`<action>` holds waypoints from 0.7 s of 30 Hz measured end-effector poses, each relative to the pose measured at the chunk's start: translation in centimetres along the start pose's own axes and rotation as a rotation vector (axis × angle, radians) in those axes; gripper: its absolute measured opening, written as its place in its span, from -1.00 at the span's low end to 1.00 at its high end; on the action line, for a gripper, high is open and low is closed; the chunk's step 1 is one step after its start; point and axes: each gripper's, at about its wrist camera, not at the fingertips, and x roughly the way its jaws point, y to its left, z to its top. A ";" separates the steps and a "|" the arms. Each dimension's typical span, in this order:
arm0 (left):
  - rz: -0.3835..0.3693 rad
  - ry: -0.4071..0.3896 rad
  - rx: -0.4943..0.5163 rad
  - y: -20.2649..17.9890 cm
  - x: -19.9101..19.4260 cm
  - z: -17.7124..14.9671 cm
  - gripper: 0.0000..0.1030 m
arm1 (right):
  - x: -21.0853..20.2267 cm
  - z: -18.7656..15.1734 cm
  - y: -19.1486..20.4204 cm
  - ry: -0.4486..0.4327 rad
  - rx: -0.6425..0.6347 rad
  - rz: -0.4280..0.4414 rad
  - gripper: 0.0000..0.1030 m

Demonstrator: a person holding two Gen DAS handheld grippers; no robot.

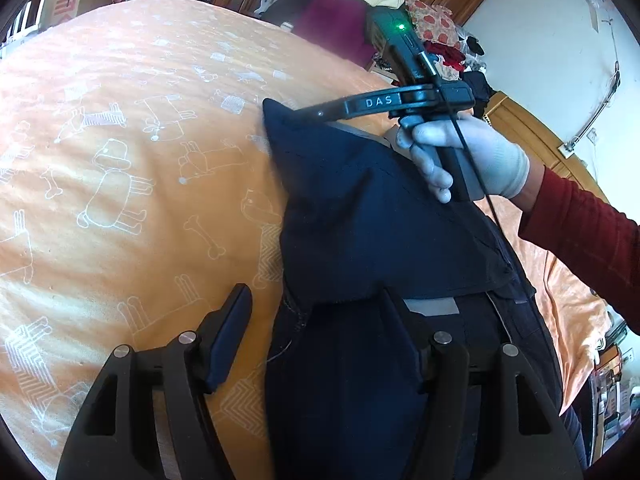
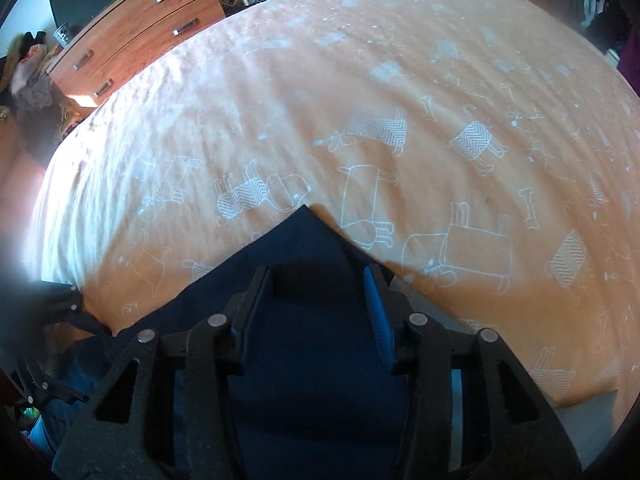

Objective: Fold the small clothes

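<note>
A dark navy garment [image 1: 360, 220] lies on the orange bed sheet [image 1: 120, 140], with a triangular flap folded over its lower part. My left gripper [image 1: 316, 320] is open at the garment's near left edge, one finger over the sheet and the other on the cloth. My right gripper [image 1: 288, 114] is held by a gloved hand [image 1: 468, 152] and reaches to the flap's far corner. In the right wrist view the right gripper [image 2: 318, 284] has its fingers apart. The navy garment [image 2: 308, 340] spreads under and between them, and its pointed corner sticks out past the tips.
The sheet [image 2: 360, 100], printed with white dogs, stretches wide to the left and ahead. A wooden dresser [image 2: 132, 28] stands beyond the bed's far left corner. A pile of clothes [image 1: 360, 12] sits past the bed. A red sleeve [image 1: 580, 220] comes in from the right.
</note>
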 end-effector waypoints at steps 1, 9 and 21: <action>-0.002 -0.001 -0.001 0.1 0.0 0.0 0.32 | 0.1 0.0 0.0 0.000 0.006 0.009 -0.16; 0.001 -0.001 -0.001 0.1 0.0 0.0 0.33 | 1.0 0.1 0.2 -0.038 0.053 -0.011 -1.00; 0.007 -0.003 -0.005 -0.4 0.4 -0.2 0.34 | -0.1 1.7 -0.9 -0.162 0.127 -0.127 -0.96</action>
